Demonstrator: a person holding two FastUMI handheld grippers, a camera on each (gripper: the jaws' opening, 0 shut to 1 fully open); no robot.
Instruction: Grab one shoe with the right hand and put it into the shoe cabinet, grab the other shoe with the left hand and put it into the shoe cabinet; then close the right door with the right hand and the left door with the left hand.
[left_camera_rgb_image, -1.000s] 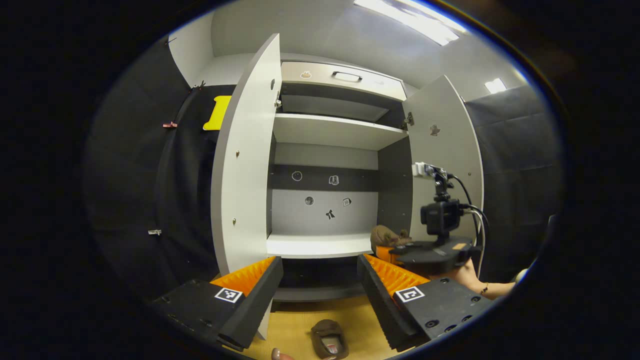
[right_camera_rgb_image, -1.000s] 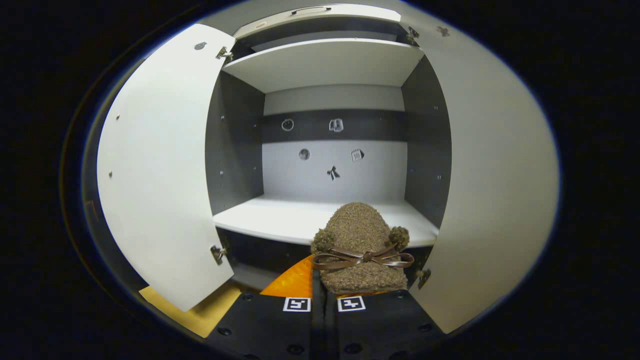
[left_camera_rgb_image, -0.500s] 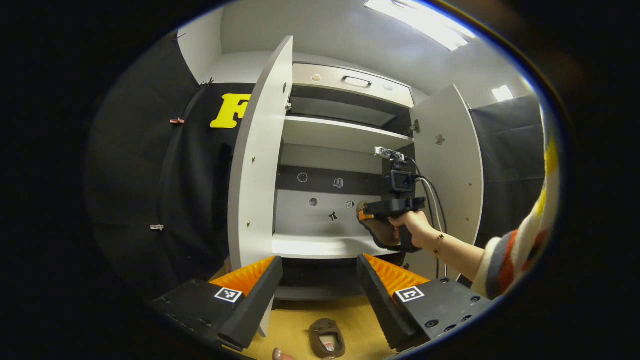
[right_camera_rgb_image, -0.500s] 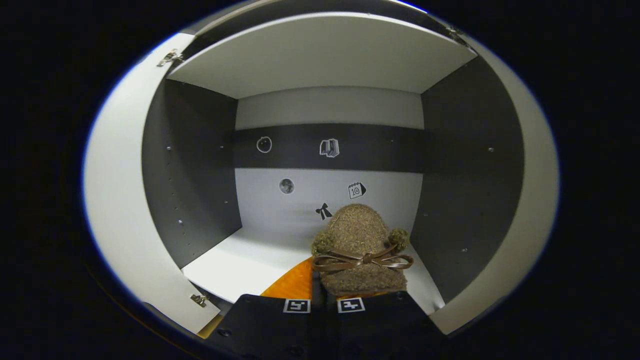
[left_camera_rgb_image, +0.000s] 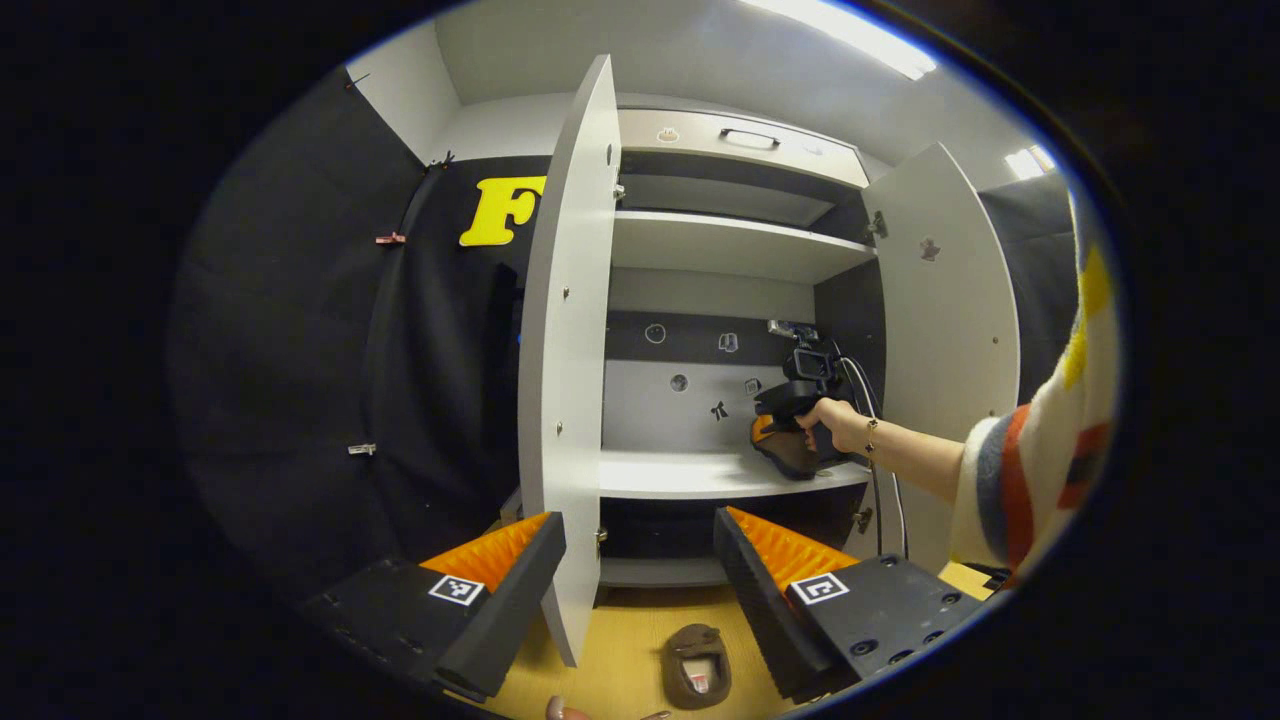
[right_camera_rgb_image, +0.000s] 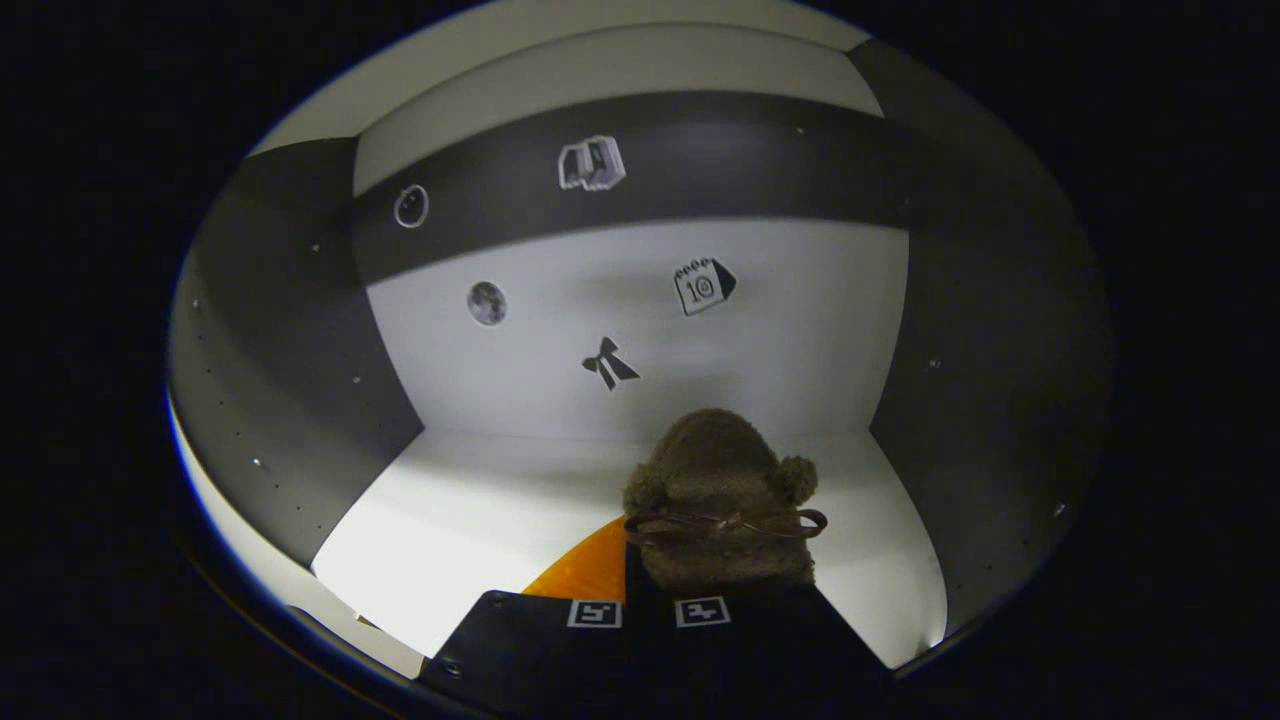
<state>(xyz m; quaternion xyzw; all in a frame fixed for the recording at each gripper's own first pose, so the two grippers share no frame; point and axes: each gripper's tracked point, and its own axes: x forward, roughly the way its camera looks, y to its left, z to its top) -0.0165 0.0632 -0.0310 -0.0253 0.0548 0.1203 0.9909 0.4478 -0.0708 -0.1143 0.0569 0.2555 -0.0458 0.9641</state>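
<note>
The fuzzy brown slipper (right_camera_rgb_image: 716, 500) is held clamped in the right gripper (right_camera_rgb_image: 648, 590), inside the shoe cabinet (left_camera_rgb_image: 735, 245) just above its white shelf (right_camera_rgb_image: 470, 520). It is best lowered flat before being released. The left gripper (left_camera_rgb_image: 640, 560) is spread empty over the other slipper (left_camera_rgb_image: 697, 665), lying on the floor (left_camera_rgb_image: 620, 650).

Ceiling lights (left_camera_rgb_image: 850, 25) glare overhead; cabinet interior (right_camera_rgb_image: 640, 330) dimmer (shadowed sides); strong fisheye warp, sharp.

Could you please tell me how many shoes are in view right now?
2: one shoe held by the right gripper over the cabinet shelf, the other shoe lying on the floor before the cabinet.
</note>
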